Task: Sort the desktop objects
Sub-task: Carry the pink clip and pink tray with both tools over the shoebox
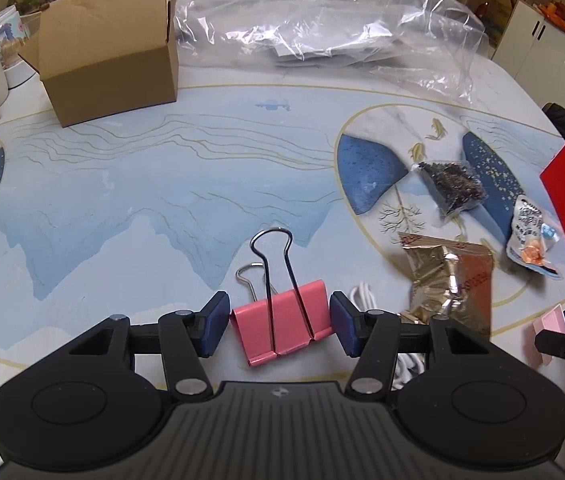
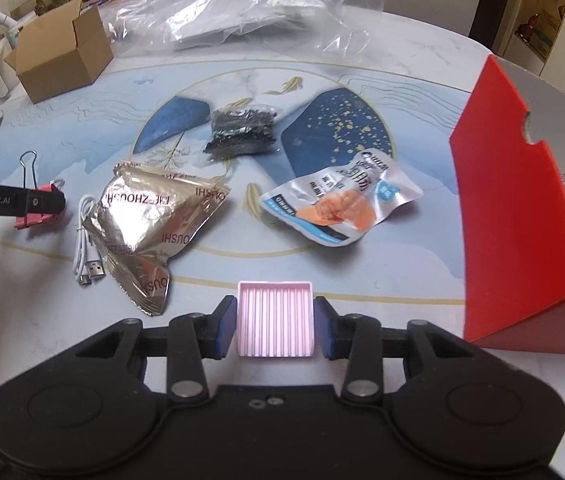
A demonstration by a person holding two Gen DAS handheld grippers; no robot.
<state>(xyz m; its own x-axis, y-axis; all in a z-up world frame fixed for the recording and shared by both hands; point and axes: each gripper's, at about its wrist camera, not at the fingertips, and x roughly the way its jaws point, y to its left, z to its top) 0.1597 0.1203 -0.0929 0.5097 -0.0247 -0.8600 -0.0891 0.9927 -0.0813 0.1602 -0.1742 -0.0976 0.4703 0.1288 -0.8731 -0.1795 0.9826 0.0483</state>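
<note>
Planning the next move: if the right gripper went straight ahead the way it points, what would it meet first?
The right gripper already has a pink tray between its fingers. Beyond that, probably bare table, then the salmon snack packet; depth is unclear.

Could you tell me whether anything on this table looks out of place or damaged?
The gold foil snack bag is crumpled and lies partly on the white USB cable. A large clear plastic sheet sprawls rumpled across the far side. Nothing looks spilled or broken.

The red box (image 2: 518, 216) runs off the right edge of the right wrist view; the toys inside it are blurred. The white cable (image 1: 362, 294) lies mostly hidden behind the left jaws.
</note>
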